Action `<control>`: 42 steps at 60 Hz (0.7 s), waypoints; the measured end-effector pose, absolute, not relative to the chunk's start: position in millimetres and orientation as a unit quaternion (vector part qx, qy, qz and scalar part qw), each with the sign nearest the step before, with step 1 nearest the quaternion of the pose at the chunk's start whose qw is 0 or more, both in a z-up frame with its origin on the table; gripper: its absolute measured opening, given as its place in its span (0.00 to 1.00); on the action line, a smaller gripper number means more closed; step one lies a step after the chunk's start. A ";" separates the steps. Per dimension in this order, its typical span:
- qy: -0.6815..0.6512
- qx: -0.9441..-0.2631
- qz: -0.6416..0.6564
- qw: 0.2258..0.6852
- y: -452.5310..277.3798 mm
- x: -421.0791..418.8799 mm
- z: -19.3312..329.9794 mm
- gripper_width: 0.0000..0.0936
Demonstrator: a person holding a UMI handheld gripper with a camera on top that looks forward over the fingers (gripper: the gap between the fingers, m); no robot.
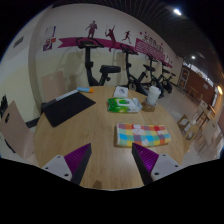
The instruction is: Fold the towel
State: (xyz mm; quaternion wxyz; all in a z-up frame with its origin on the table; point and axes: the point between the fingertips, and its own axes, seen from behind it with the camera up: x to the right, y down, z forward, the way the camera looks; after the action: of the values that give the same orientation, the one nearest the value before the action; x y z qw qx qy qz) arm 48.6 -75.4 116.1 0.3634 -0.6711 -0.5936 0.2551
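Two purple pads (pixel 80 158) sit wide apart on our gripper (pixel 112 163), released and grasping nothing, with bare table (pixel 90 125) showing in the gap. We see the towel (pixel 140 134), a folded cloth of bright pastel squares, lying flat on the table beyond the fingers at about one o'clock, well clear of both pads.

Farther on at twelve o'clock lies a green and white packet (pixel 122 103), and behind it a small white box (pixel 121 91). Just right of the packet stands a pale cup (pixel 152 97). At ten o'clock a dark mat (pixel 66 107) spreads across the table's far left part, with a white sheet (pixel 84 93) at its far end. At three o'clock something pale and blocky (pixel 186 124) rests near the table's right rim; we cannot tell what it is. Nothing lies between the fingers and the towel.

We work over a light wooden tabletop. Behind it stand exercise bikes (pixel 128 73) in a row against a cream wall (pixel 70 65), which carries a magenta band with figures of athletes (pixel 100 38). A bright ceiling lamp (pixel 177 12) glows at one o'clock high above.
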 end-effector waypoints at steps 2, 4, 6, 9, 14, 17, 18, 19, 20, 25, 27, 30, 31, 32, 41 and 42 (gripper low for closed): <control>-0.593 -0.671 0.261 0.361 -71.9 39.2 110.0 0.92; -0.593 -0.671 0.267 0.357 -69.0 28.8 102.6 0.92; -0.593 -0.670 0.272 0.354 -65.7 17.8 94.9 0.91; -0.594 -0.668 0.273 0.356 -58.6 1.6 82.2 0.92; -0.594 -0.665 0.268 0.365 -41.5 -25.5 59.0 0.92; -0.595 -0.665 0.263 0.366 -32.8 -44.6 42.1 0.92; -0.595 -0.665 0.262 0.366 -30.0 -50.1 36.8 0.91; -0.594 -0.666 0.263 0.367 -27.4 -55.5 32.6 0.92; -0.593 -0.666 0.264 0.367 -25.2 -60.9 28.8 0.92; -0.597 -0.666 0.256 0.366 -13.4 -80.8 9.0 0.91; -0.598 -0.667 0.251 0.367 -10.5 -87.7 3.1 0.91; -0.607 -0.665 0.243 0.361 -7.9 -93.5 -8.9 0.79; -0.608 -0.661 0.252 0.360 -9.9 -97.4 -8.9 0.67; -0.610 -0.658 0.260 0.356 -11.3 -101.0 -10.2 0.55; -0.638 -0.640 0.205 0.376 0.3 -97.5 -12.9 0.04; -0.642 -0.639 0.204 0.371 -3.0 -96.1 -12.2 0.03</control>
State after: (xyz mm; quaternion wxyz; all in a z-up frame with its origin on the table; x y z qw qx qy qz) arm -96.1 -3.0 -12.2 0.3705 -0.6395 -0.6421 0.2037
